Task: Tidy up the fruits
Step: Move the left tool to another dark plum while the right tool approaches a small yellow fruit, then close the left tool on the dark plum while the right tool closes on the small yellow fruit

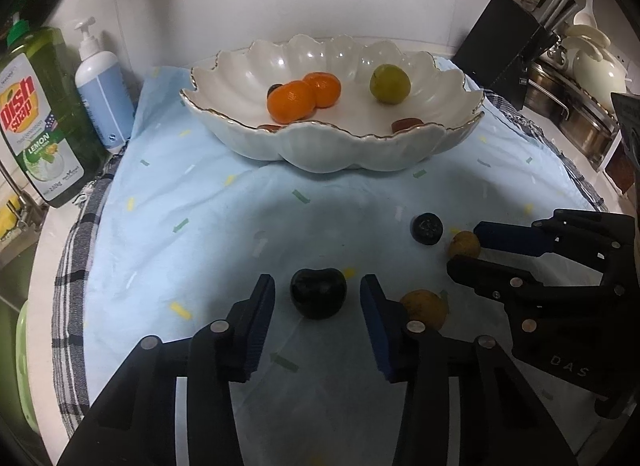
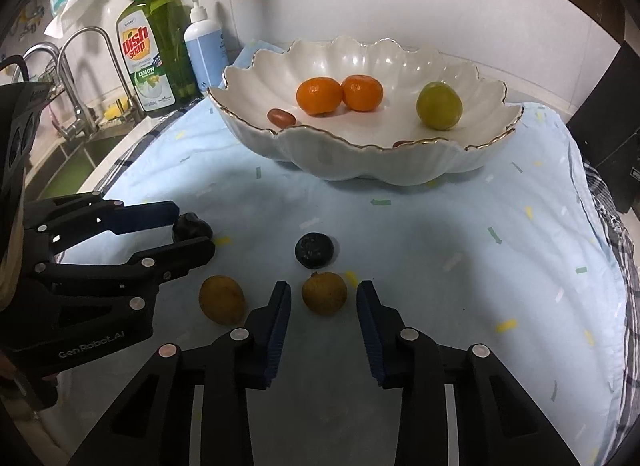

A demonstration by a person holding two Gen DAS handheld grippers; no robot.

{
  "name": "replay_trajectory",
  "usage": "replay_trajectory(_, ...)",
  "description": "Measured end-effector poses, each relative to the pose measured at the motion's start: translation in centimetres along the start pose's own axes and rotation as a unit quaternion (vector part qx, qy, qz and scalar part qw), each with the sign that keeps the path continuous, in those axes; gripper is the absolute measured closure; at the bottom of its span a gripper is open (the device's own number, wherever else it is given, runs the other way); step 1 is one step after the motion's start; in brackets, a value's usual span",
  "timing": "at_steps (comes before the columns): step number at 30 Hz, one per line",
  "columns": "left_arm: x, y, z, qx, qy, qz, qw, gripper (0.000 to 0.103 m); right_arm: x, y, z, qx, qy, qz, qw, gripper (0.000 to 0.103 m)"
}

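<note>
A white scalloped bowl holds two oranges, a green fruit and small red fruits. On the blue cloth lie a dark cherry, a dark blueberry and two brown-yellow fruits. My left gripper is open, its jaws either side of the cherry. My right gripper is open around one brown-yellow fruit; the other lies to its left.
A green dish soap bottle and a blue pump bottle stand at the left. A sink with taps is beyond them. A black knife block and pots stand at the right.
</note>
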State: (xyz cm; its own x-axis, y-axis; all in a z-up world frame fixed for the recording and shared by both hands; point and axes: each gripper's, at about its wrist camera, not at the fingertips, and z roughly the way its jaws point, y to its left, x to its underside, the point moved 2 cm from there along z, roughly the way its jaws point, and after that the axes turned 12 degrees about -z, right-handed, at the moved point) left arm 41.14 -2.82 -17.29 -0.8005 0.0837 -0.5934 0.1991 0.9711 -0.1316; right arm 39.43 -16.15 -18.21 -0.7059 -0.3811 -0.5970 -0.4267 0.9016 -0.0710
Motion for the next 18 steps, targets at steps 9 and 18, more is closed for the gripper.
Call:
replay_trajectory(9, 0.1, -0.1, 0.5, -0.003, 0.006, 0.002, 1.0, 0.074, 0.1, 0.0, 0.3, -0.006, 0.002, 0.001, 1.0, 0.078)
replay_trajectory(18, -0.6, -0.6, -2.2, 0.002, -0.024, 0.003, 0.9997, 0.075, -0.7, 0.0, -1.9, -0.008, -0.023, 0.004, 1.0, 0.078)
